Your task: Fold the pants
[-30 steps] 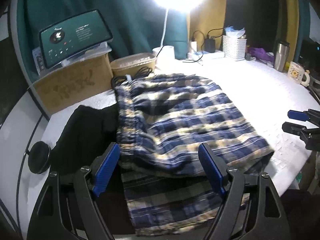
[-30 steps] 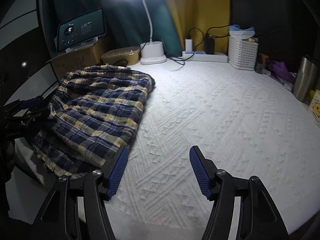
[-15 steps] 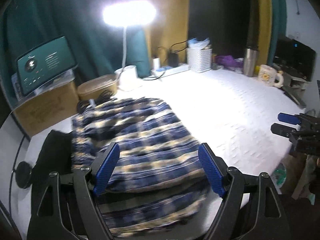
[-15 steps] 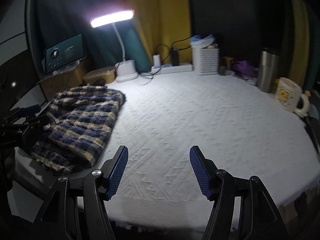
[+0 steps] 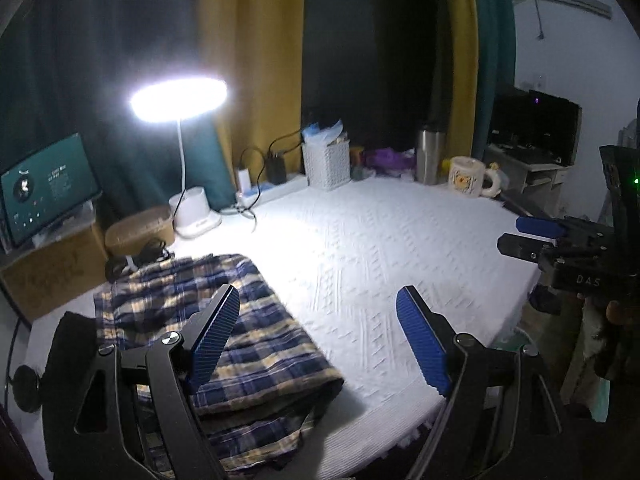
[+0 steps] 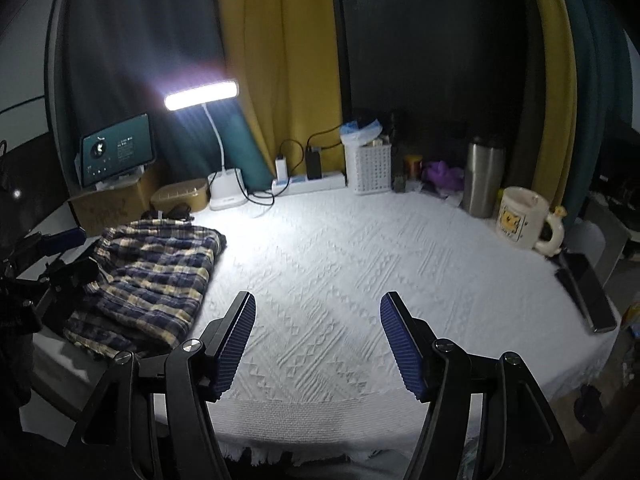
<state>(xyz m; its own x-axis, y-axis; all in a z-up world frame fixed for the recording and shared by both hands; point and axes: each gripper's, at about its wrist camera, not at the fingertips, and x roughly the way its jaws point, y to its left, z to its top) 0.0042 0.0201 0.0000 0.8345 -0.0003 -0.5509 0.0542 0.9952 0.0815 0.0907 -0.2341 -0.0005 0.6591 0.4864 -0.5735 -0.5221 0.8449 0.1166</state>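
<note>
The blue and yellow plaid pants (image 5: 256,344) lie folded in a bundle at the left front of the white textured table cover (image 5: 380,248). My left gripper (image 5: 318,300) hovers above and in front of them, open, with nothing between its blue pads; its left finger overlaps the bundle in the picture. In the right wrist view the pants (image 6: 160,280) sit far left. My right gripper (image 6: 319,300) is open over bare cover near the front edge. Each gripper shows at the edge of the other's view: the right gripper (image 5: 528,236), the left gripper (image 6: 60,248).
Along the back stand a lit desk lamp (image 6: 200,96), a tablet (image 6: 116,152) on a cardboard box, a power strip (image 6: 308,184), a white basket (image 6: 368,168), a steel tumbler (image 6: 482,176) and a mug (image 6: 520,216). A phone (image 6: 588,288) lies at the right edge. Dark cloth (image 5: 76,340) lies left of the pants.
Both grippers have drawn back and upward from the pants, so both views take in more of the table. The folded pants stay where they lay.
</note>
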